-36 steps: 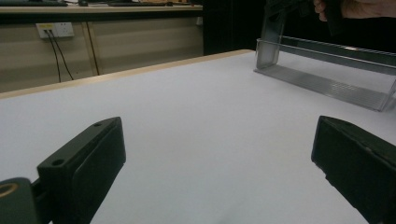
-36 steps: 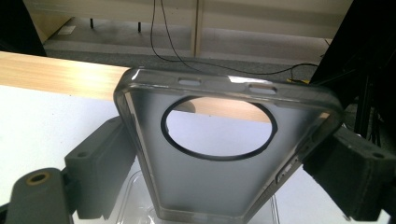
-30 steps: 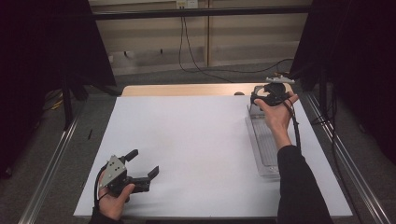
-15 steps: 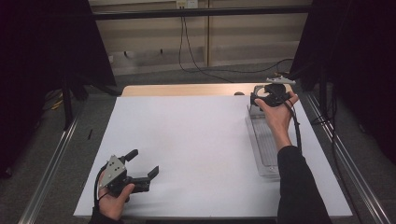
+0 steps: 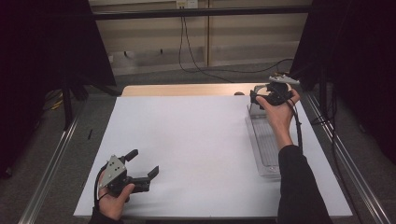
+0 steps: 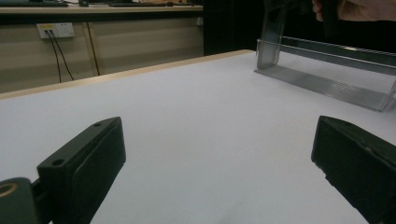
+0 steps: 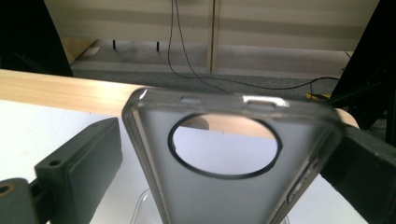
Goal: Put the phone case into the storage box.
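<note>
The jaws of the right gripper (image 5: 261,97) stand on both sides of a translucent grey phone case (image 7: 224,158); one jaw touches its edge, the other leaves a small gap, so I cannot tell if they really clamp it. The case, with a round camera hole, is above the far end of a clear plastic tray (image 5: 267,144), which lies along the right side of the white table (image 5: 196,140). Behind the tray's far end runs a wooden edge strip (image 5: 187,90), and beyond it black cables (image 7: 187,51) lie on the floor. Well apart from the tray, near the table's front left corner, the left gripper (image 5: 144,164) rests with its jaws wide apart, nothing between them. Nothing stands between the left gripper and the tray.
</note>
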Tool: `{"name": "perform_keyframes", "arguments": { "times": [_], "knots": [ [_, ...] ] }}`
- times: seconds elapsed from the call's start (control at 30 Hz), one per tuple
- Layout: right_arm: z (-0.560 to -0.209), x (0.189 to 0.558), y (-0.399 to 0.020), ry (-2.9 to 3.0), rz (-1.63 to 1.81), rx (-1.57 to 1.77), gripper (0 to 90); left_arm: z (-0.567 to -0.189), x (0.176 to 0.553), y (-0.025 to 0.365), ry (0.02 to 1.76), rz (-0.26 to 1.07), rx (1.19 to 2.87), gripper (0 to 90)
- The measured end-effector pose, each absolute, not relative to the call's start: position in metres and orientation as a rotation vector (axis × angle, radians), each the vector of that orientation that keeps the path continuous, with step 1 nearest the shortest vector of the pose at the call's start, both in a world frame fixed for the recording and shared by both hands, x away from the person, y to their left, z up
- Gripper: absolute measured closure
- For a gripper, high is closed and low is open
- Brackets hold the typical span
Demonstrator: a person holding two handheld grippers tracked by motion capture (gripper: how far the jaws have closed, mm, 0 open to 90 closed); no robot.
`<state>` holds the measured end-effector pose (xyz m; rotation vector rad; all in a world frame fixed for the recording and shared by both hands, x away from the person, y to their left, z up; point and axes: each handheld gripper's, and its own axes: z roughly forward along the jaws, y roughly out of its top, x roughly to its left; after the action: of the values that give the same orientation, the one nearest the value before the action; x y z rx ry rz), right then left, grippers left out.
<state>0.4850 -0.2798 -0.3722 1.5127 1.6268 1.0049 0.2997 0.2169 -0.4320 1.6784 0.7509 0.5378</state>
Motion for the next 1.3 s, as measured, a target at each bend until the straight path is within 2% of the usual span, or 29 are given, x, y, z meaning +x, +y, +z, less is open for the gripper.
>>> {"name": "perform_keyframes", "arguments": {
  "times": [1.3],
  "knots": [
    [-0.354, 0.473, -0.294, 1.560, 1.204, 1.427, 0.7, -0.432, 0.301, 0.220, 0.765, 0.534, 1.657, 2.8]
  ]
}}
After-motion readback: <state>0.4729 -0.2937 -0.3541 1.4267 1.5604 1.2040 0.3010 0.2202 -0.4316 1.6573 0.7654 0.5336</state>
